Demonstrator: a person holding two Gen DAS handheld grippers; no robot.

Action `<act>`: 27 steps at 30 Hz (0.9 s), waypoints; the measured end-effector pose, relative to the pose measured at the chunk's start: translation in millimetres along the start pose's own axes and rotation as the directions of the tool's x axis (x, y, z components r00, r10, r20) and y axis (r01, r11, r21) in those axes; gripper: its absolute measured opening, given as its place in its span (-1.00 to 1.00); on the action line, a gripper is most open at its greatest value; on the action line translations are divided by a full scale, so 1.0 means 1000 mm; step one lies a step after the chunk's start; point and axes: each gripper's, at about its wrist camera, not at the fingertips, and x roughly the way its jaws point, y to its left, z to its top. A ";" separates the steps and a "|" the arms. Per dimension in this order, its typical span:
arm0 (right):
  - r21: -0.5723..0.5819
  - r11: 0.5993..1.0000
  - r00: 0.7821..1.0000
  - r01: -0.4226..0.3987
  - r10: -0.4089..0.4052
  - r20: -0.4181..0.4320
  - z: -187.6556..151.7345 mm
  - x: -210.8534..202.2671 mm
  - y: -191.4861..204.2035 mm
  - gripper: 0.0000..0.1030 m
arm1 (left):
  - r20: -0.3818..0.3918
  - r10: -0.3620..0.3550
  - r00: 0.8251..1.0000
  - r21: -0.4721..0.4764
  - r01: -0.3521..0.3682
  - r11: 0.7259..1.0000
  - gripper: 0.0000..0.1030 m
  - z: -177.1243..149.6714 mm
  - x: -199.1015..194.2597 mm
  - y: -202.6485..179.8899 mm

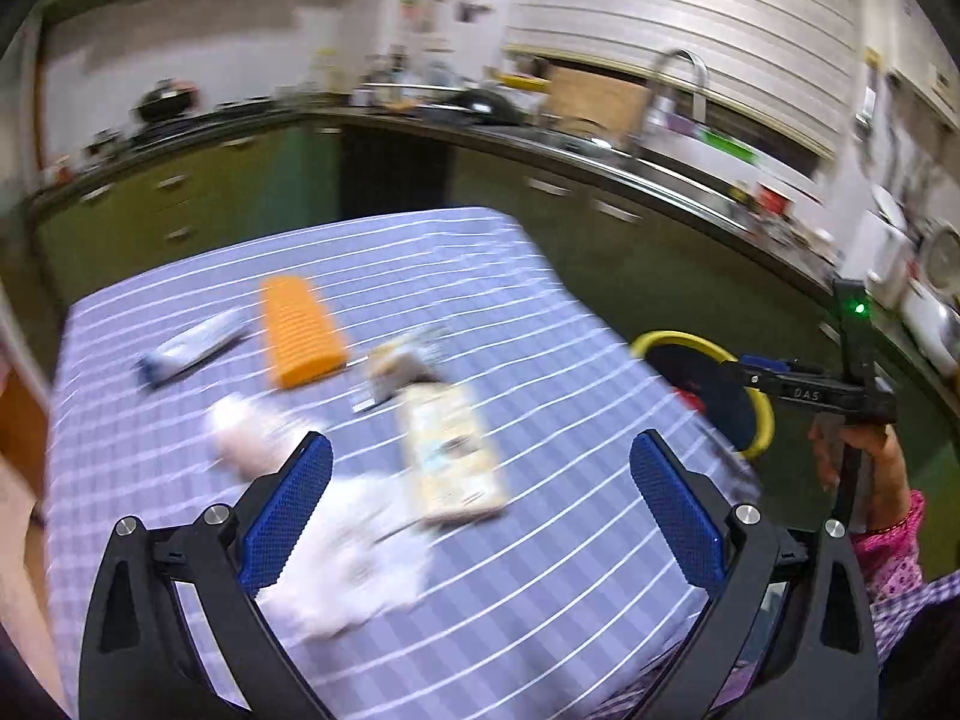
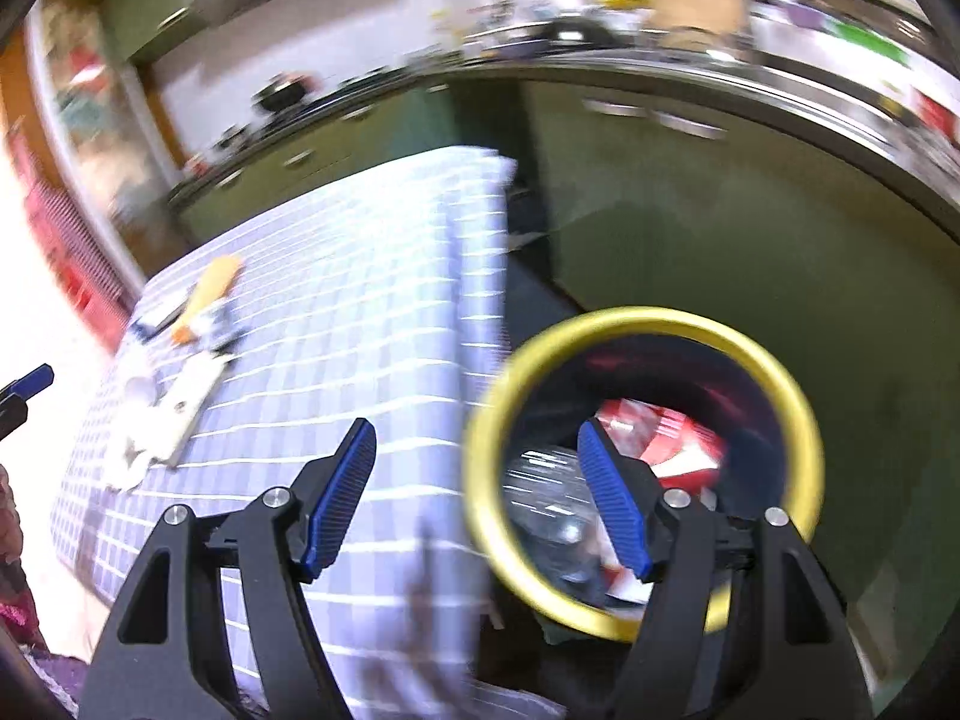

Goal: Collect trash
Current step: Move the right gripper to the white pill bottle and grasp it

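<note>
The trash lies scattered on a table (image 1: 540, 570) covered by a blue cloth with white lines. In the left wrist view, crumpled white tissue (image 1: 354, 552) sits nearest, just beyond the left gripper (image 1: 480, 504), with another pale wad (image 1: 246, 432) to its left. A flat cream packet (image 1: 450, 456) lies past the tissue; its print is too blurred to read. Touching its far end is a small grey-and-tan crumpled wrapper (image 1: 399, 369). Farther back stand an orange ribbed block (image 1: 300, 339) and, to its left, a blue-and-white tube-like pack (image 1: 192, 348), its lettering smeared by motion.

The left gripper's jaws stand wide apart, holding nothing, above the tissue.

Off the table's right edge sits a bin (image 2: 774, 372) with a yellow rim and dark inside. The right wrist view looks down into it: a red-and-white wrapper (image 2: 666, 438) and a clear crinkled plastic piece (image 2: 546, 498) lie within. The right gripper (image 2: 480, 498) hangs over the gap between table edge and bin, its jaws wide and empty, one blue pad (image 2: 612, 504) over the bin's mouth.

In the left view the right gripper's black body bears the letters "DAS" (image 1: 807, 394), and a green light (image 1: 859, 308) glows on it. Everything else written is too blurred to tell.
</note>
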 end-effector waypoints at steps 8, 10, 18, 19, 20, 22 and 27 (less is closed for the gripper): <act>-0.203 0.961 0.980 -0.185 0.166 -0.107 0.013 0.051 0.121 0.29 | 0.014 0.171 0.985 -0.115 -0.168 0.979 0.90 -0.052 -0.032 0.054; -0.233 0.944 0.970 -0.232 0.208 -0.124 0.014 0.061 0.150 0.29 | 0.012 0.190 0.982 -0.136 -0.187 0.973 0.90 -0.061 -0.036 0.064; -0.391 0.847 0.930 -0.361 0.293 -0.224 0.030 0.098 0.243 0.29 | 0.010 0.199 0.980 -0.187 -0.194 0.963 0.91 -0.080 -0.040 0.085; -0.403 0.838 0.927 -0.368 0.294 -0.234 0.032 0.101 0.251 0.29 | 0.010 0.199 0.980 -0.193 -0.194 0.962 0.90 -0.082 -0.040 0.088; -0.416 0.829 0.924 -0.374 0.292 -0.249 0.036 0.108 0.262 0.29 | 0.010 0.199 0.980 -0.199 -0.193 0.961 0.90 -0.083 -0.042 0.089; -0.435 0.812 0.916 -0.389 0.293 -0.273 0.041 0.118 0.276 0.29 | 0.005 0.197 0.980 -0.214 -0.192 0.958 0.90 -0.088 -0.042 0.094; -0.457 0.792 0.902 -0.406 0.266 -0.340 0.046 0.150 0.309 0.29 | -0.005 0.192 0.981 -0.231 -0.188 0.955 0.90 -0.094 -0.040 0.098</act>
